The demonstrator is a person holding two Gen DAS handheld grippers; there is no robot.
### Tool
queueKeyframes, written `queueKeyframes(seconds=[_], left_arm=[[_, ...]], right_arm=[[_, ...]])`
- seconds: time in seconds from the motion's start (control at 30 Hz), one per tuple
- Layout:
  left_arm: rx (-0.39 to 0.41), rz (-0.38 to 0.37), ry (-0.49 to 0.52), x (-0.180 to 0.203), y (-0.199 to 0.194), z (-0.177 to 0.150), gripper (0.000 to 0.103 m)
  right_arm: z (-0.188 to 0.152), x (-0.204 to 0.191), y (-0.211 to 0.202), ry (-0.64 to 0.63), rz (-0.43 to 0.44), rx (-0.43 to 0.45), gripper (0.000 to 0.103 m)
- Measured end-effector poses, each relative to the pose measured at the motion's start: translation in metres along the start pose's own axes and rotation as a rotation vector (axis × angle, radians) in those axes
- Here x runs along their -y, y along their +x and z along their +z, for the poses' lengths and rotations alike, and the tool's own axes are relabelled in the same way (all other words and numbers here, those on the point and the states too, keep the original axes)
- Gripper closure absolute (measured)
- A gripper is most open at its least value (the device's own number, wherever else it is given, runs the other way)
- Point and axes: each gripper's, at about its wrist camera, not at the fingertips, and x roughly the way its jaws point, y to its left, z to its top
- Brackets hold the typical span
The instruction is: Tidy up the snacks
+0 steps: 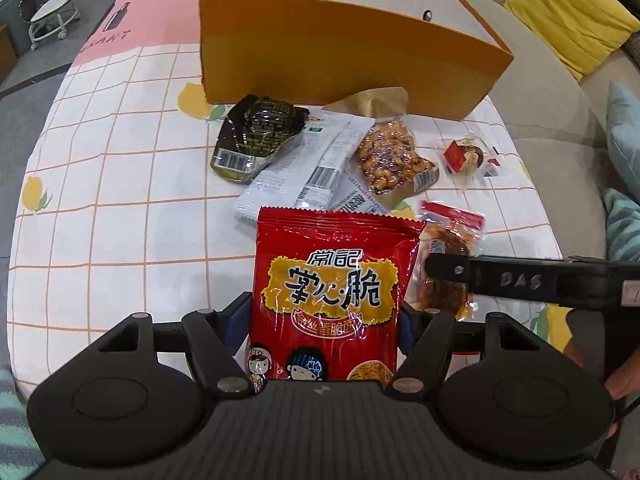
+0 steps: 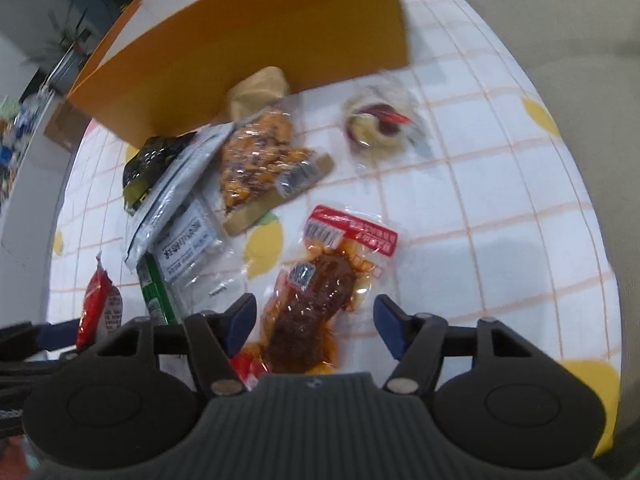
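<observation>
**Red packet held left, right gripper standing over the meat snack**

Currently the left gripper [image 1: 324,320] is closed on a red noodle-snack packet [image 1: 332,280], which stands upright between its blue pads at the lower centre of the left wrist view. The jaws stand wide because the packet is wide, not because they are free; the pads press on its two edges. Holding it by the lower part keeps the printed face up and the top seam clear, probably for dropping into the box.

The right gripper [image 2: 314,320] is partly open with nothing gripped. A clear-wrapped meat snack [image 2: 316,300] with a red header lies on the surface between its two blue pads, lower centre of the right wrist view; gaps show on both sides, so no contact that I can see. The pads straddle the pack's narrow width, which suits a pinch across it.

The orange box [image 1: 340,68] sits open at the top of the frame on the checked tablecloth [image 1: 120,200], apparently the destination. Loose between box and grippers: a dark green packet [image 1: 252,140], white sachets [image 1: 304,168], a bag of nuts [image 1: 392,156] leaning against the box wall, and a small wrapped pastry [image 1: 470,156] at the right.

Judgement: sorting is early; most snacks lie outside the box.
</observation>
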Motion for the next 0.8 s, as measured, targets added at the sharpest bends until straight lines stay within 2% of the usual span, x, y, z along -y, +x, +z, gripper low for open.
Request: queueKeyframes(seconds=[0.13, 0.23, 0.33, 0.4, 0.47, 0.53, 0.6, 0.7, 0.8], left_arm=[[-0.003, 0.008, -0.015, -0.004, 0.001, 0.0, 0.024], [-0.006, 0.009, -0.017, -0.005, 0.003, 0.0, 0.024], [-0.012, 0.018, -0.015, -0.004, 0.005, 0.0, 0.024], [-0.01, 0.019, -0.012, -0.004, 0.005, 0.0, 0.024], [-0.006, 0.017, -0.014, -0.005, 0.004, 0.0, 0.024], [-0.003, 0.015, -0.017, -0.005, 0.003, 0.0, 0.024], [0.0, 0.015, -0.02, -0.006, 0.002, -0.001, 0.024], [0.006, 0.012, -0.021, -0.006, 0.0, -0.002, 0.024], [0.013, 0.009, -0.017, -0.005, -0.003, -0.004, 0.024]], right_arm=[[-0.007, -0.021, 0.004, -0.161, -0.034, 0.012, 0.038], [-0.015, -0.028, 0.006, -0.215, -0.033, -0.007, 0.022], [-0.023, -0.037, 0.008, -0.275, -0.081, 0.006, 0.023], [-0.025, -0.039, 0.008, -0.293, -0.113, 0.022, 0.029], [-0.026, -0.038, 0.006, -0.317, -0.129, 0.043, 0.043], [-0.027, -0.038, 0.004, -0.335, -0.137, 0.055, 0.052], [-0.025, -0.034, 0.001, -0.326, -0.124, 0.053, 0.054], [-0.023, -0.024, -0.009, -0.273, -0.095, 0.071, 0.067], [-0.024, -0.017, -0.012, -0.258, -0.089, 0.061, 0.069]])
